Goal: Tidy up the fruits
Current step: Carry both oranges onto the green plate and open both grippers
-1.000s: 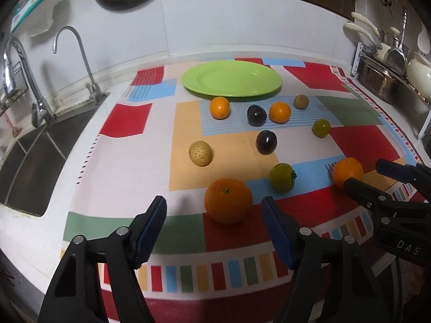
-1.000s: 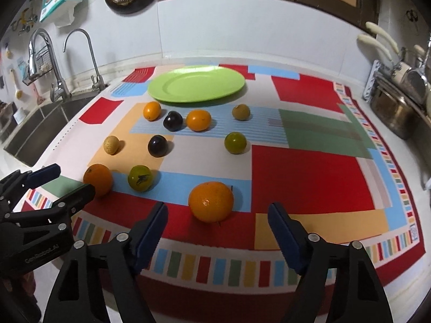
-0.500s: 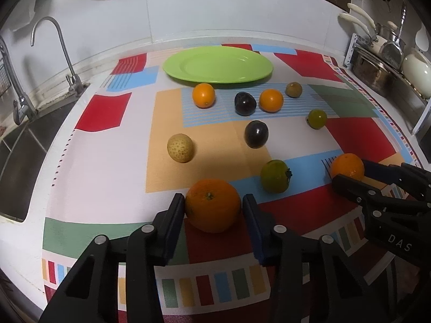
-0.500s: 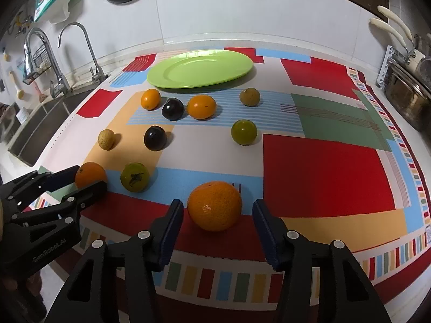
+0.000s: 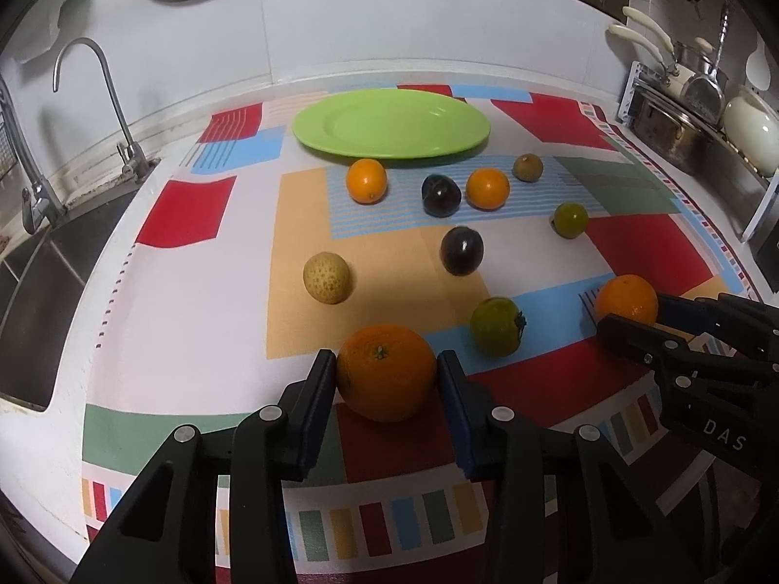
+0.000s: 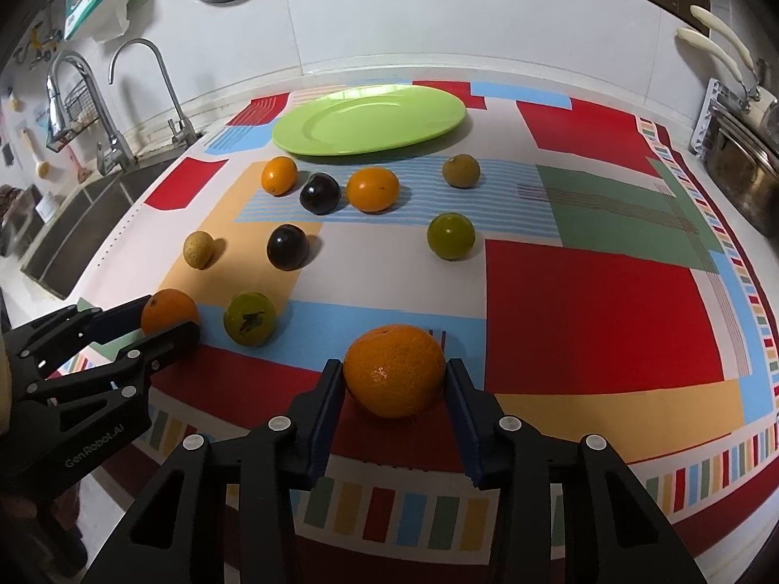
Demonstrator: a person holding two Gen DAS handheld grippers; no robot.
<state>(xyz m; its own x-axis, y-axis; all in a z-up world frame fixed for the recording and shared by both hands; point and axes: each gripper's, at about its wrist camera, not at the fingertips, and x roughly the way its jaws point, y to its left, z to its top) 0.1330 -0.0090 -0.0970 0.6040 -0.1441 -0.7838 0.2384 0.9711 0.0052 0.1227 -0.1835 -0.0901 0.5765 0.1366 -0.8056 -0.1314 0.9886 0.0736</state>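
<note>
My left gripper is shut on a large orange at the near edge of the colourful mat; it also shows in the right wrist view. My right gripper is shut on a second large orange, which shows in the left wrist view between its fingers. A green plate lies empty at the far side of the mat. Several smaller fruits lie between: two small oranges, two dark plums, green fruits and a pale bumpy one.
A sink with taps is on the left. A dish rack with pots stands at the right. A white backsplash wall runs behind the plate. The counter edge is just under both grippers.
Both grippers moved forward around their oranges and closed from wide open onto them.
</note>
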